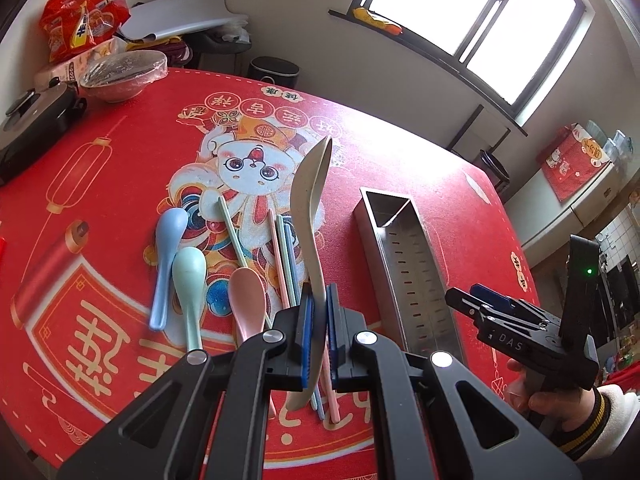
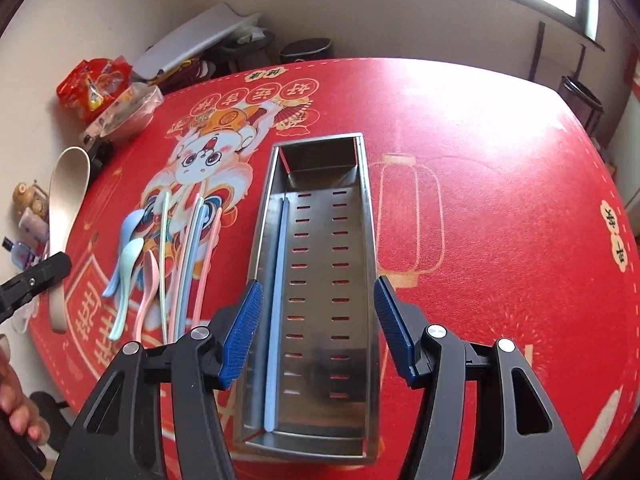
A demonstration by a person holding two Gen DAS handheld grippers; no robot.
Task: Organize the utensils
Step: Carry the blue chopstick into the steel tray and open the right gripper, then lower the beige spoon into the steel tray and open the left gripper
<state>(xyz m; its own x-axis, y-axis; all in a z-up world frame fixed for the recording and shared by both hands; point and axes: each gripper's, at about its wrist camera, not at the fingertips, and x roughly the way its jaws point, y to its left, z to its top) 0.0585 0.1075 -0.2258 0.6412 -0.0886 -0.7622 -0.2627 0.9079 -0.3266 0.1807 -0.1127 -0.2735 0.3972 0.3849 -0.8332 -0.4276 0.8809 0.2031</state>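
My left gripper (image 1: 319, 336) is shut on the handle of a large beige spoon (image 1: 310, 196), held tilted above the red tablecloth; the same beige spoon (image 2: 66, 196) shows at the left of the right wrist view. My right gripper (image 2: 318, 328) hangs open over the perforated steel utensil tray (image 2: 362, 216), nothing between its blue pads. A light blue chopstick (image 2: 277, 300) lies along the tray's left wall. On the cloth lie a blue spoon (image 1: 168, 256), a mint spoon (image 1: 189, 288), a pink spoon (image 1: 249, 304) and several pastel chopsticks (image 1: 282, 252).
A covered bowl (image 1: 122, 70), snack bags (image 1: 78, 20) and a dark cooker (image 1: 32, 128) crowd the table's far left corner. The steel tray (image 1: 408, 264) lies right of the loose utensils. A person's hand (image 1: 560, 400) holds the right gripper (image 1: 480, 300).
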